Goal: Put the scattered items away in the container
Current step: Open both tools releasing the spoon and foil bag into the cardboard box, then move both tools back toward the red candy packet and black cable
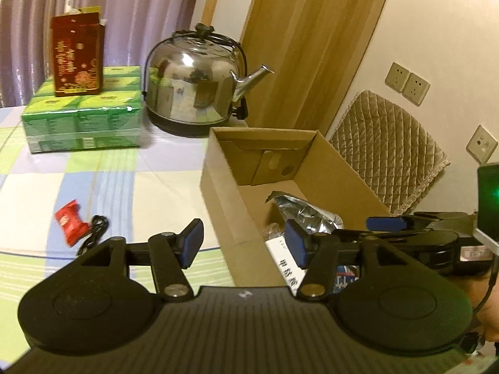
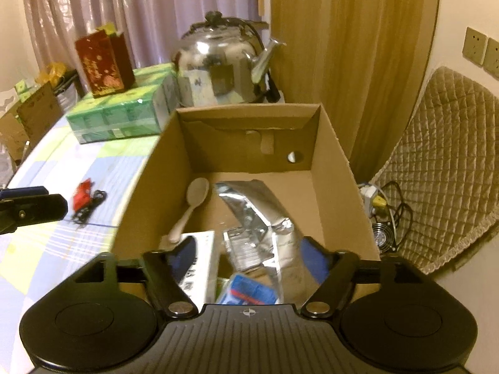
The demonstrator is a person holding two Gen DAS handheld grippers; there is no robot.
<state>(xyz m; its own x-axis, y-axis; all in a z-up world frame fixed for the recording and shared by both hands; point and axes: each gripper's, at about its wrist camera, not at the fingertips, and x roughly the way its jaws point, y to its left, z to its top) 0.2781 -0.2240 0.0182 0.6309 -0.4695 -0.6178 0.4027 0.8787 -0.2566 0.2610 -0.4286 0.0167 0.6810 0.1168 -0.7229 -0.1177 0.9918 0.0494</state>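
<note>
Both grippers, left [image 1: 243,243] and right [image 2: 246,261], open, empty over box [image 2: 146,168]. Risk: black cable [image 1: 95,230] tangled beside red packet [image 1: 70,225] on desk [image 1: 140,171], dragging along at pickup.

A home dining room. Beyond the fingers, a domed steel kettle [image 1: 193,84] stands on a checked tablecloth [image 1: 93,168]. Right of them, a quilted beige chair cushion [image 2: 443,168].

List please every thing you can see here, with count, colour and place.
cardboard box: one, brown, on table edge
spoon: one, pale, in box
foil bag: one, silver, in box
white carton: one, in box
blue packet: one, in box
red sachet: one, on table, left of box
black cable: one, beside sachet
kettle: one, steel, behind box
green packs: one stack, far table
red carton: one, on packs
chair cushion: one, beige, right
left gripper: jaws open, empty
right gripper: jaws open, above box
</note>
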